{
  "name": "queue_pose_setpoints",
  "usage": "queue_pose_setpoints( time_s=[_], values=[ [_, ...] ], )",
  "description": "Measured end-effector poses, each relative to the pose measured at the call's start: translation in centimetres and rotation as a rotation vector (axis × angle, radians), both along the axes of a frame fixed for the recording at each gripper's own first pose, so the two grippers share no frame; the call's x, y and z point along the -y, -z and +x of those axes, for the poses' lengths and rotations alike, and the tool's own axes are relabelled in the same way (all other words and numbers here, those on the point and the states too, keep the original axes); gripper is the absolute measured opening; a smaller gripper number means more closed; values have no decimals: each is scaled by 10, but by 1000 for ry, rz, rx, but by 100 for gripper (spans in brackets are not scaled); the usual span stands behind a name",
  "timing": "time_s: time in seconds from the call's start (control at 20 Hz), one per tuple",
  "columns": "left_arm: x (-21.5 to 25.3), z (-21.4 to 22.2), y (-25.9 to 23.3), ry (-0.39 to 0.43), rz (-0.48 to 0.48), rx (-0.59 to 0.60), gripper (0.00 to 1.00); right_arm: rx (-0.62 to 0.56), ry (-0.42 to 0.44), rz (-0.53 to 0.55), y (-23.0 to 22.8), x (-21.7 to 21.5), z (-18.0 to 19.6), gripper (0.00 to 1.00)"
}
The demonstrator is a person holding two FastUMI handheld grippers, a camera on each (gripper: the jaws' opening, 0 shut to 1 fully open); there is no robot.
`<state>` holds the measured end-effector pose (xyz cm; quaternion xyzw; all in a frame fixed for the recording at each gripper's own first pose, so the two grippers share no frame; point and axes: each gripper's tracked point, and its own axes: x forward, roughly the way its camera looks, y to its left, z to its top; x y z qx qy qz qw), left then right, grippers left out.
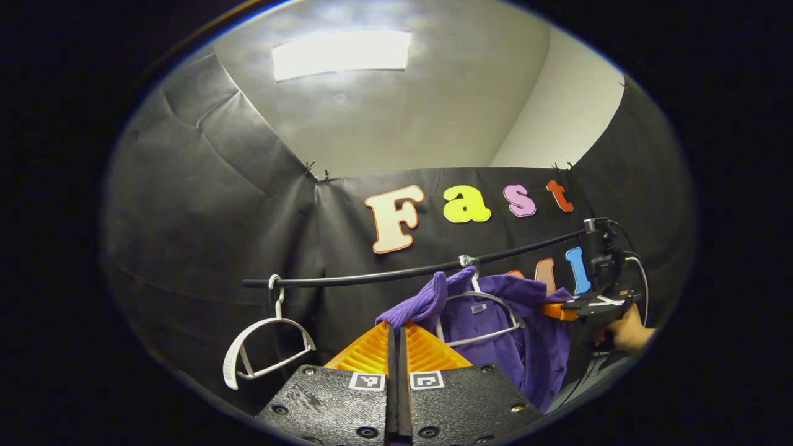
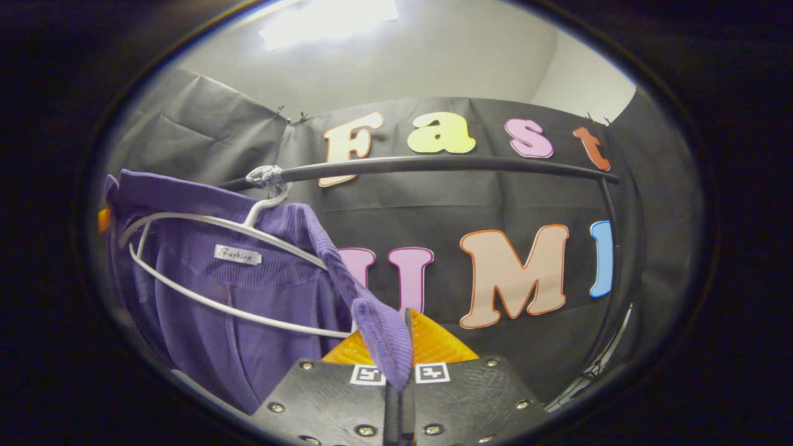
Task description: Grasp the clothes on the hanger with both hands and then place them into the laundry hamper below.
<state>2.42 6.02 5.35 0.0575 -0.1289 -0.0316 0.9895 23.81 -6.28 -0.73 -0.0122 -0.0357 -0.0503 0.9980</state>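
A purple garment hangs on a white hanger from the black rail. My left gripper is shut, with a fold of the garment's left shoulder bunched over its tips. My right gripper, held by a hand, meets the garment's other shoulder. In the right gripper view the garment hangs at the left on the hanger. A strip of its shoulder stretches down between the fingers of my right gripper, which is shut on it. The hamper is hidden.
An empty white hanger hangs on the rail to the left of the garment. The rail bends down into an upright post at the right. The booth's black cloth wall stands close behind.
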Motion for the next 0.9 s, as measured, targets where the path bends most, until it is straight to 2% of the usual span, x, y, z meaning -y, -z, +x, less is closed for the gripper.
queue_pose_setpoints(
  time_s=[0.05, 0.2, 0.25, 0.3, 0.45, 0.7, 0.75, 0.9],
  values=[
    [-7, 4, -4, -10, 3, 6, 0, 9, 16, -12, -4, 1, 0, 7],
    [-27, 22, -11, -39, -5, 19, 0, 31, 58, -67, -16, 10, 6, 7],
    [-32, 30, -13, -40, -11, 17, 0, 31, 60, -70, -17, 11, 10, 3],
    [-36, 37, -12, -42, -14, 14, 0, 32, 62, -71, -19, 12, 13, 7],
    [-44, 57, -8, -44, -16, 3, 0, 36, 70, -74, -23, 19, 27, 7],
    [-39, 79, 5, -24, -27, -32, 0, 27, 95, -68, -19, 35, 50, 7],
    [-38, 82, 7, -20, -28, -38, 0, 23, 102, -63, -17, 40, 56, 3],
    [-34, 90, 16, -7, -30, -55, 0, 0, 108, -40, -5, 49, 71, 3]
  ],
)
